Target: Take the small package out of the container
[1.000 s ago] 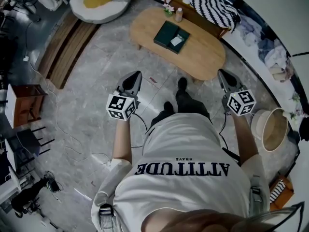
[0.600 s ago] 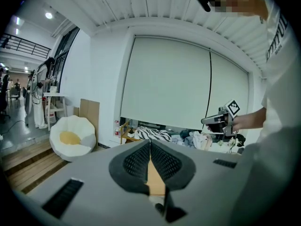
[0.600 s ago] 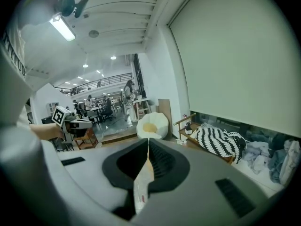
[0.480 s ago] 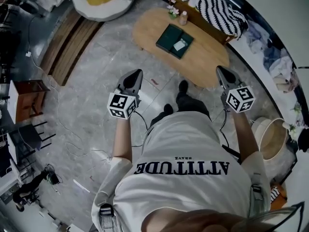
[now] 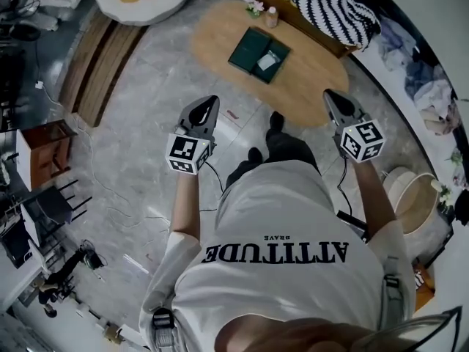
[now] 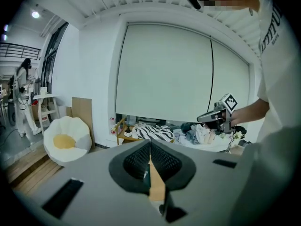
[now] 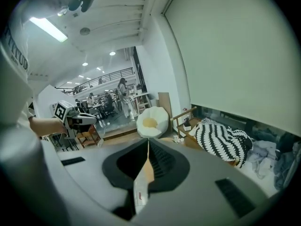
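Over the last second the head view has slid a little. The oval light-wood coffee table now sits slightly higher and further left in it, and both grippers ride a touch higher.

The person stands on the grey stone floor, facing the table's near edge, with dark shoes just short of it. On the tabletop lies a flat dark-green rectangular container, turned cornerwise to the person.

The left gripper and the right gripper are held level out in front, still over the floor and well apart from the container. In each gripper's own view the jaws meet in a single seam with nothing between them, so both are closed and empty.

The small white package rests inside the container, in the half toward the person's right, with its long axis slanting from near-left to far-right. It lies ahead of and between the two grippers, and neither is clearly closer. I judge the right gripper the better placed, but either must go forward, down and open first.
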A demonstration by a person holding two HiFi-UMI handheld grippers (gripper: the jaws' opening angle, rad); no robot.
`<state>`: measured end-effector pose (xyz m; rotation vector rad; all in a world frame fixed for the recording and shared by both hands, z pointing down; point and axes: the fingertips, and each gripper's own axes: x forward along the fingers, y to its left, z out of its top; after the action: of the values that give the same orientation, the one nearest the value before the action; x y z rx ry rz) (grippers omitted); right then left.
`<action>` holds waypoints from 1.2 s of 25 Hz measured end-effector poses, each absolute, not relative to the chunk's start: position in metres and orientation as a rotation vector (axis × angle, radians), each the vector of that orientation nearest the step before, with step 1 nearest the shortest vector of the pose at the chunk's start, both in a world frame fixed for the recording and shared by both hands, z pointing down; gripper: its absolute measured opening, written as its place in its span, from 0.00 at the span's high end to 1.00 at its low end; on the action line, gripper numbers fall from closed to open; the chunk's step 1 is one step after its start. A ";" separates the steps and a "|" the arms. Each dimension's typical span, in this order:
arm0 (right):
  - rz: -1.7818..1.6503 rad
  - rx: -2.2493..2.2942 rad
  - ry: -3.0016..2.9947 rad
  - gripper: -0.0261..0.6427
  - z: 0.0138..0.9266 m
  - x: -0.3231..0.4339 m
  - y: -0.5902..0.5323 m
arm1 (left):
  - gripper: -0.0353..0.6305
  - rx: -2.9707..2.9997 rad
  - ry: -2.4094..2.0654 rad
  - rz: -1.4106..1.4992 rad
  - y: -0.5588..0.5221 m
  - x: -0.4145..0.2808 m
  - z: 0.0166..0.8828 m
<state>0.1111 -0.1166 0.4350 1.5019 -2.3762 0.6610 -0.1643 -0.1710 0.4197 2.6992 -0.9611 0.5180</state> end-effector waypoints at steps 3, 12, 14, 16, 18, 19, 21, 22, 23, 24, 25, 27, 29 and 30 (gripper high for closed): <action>0.693 1.488 -2.377 0.93 0.446 0.129 -0.133 | 0.91 2.694 -0.942 0.539 -0.189 -0.139 0.427; 0.788 1.423 -2.404 0.93 0.479 0.155 -0.165 | 0.91 2.705 -0.868 0.632 -0.224 -0.077 0.447; 0.795 1.409 -2.406 0.93 0.484 0.161 -0.168 | 0.91 2.713 -0.836 0.667 -0.229 -0.065 0.454; 0.809 1.405 -2.403 0.93 0.490 0.167 -0.171 | 0.91 2.715 -0.806 0.702 -0.234 -0.054 0.462; 0.830 1.409 -2.396 0.93 0.495 0.174 -0.172 | 0.91 2.715 -0.776 0.726 -0.238 -0.044 0.467; 0.840 1.411 -2.393 0.93 0.498 0.177 -0.173 | 0.91 2.715 -0.761 0.733 -0.240 -0.038 0.470; 0.855 1.413 -2.387 0.93 0.504 0.184 -0.175 | 0.91 2.714 -0.735 0.725 -0.245 -0.027 0.473; 0.862 1.413 -2.384 0.93 0.506 0.187 -0.176 | 0.91 2.711 -0.726 0.709 -0.248 -0.022 0.474; 0.867 1.413 -2.381 0.93 0.509 0.190 -0.177 | 0.91 2.708 -0.719 0.691 -0.251 -0.017 0.475; 0.871 1.414 -2.377 0.93 0.511 0.192 -0.178 | 0.91 2.705 -0.711 0.676 -0.255 -0.013 0.476; 0.875 1.416 -2.373 0.93 0.514 0.194 -0.178 | 0.91 2.705 -0.702 0.668 -0.258 -0.010 0.477; 0.884 1.424 -2.365 0.93 0.519 0.195 -0.179 | 0.91 2.712 -0.677 0.670 -0.263 -0.005 0.481; 0.897 1.440 -2.353 0.93 0.525 0.195 -0.177 | 0.91 2.722 -0.635 0.681 -0.264 -0.001 0.486; 0.904 1.450 -2.346 0.93 0.527 0.195 -0.176 | 0.91 2.729 -0.609 0.688 -0.264 0.000 0.489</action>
<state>0.1952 -0.1757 0.5273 1.4500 -2.3463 0.9036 0.0005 -0.2643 0.4890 2.7286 -0.6094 0.6877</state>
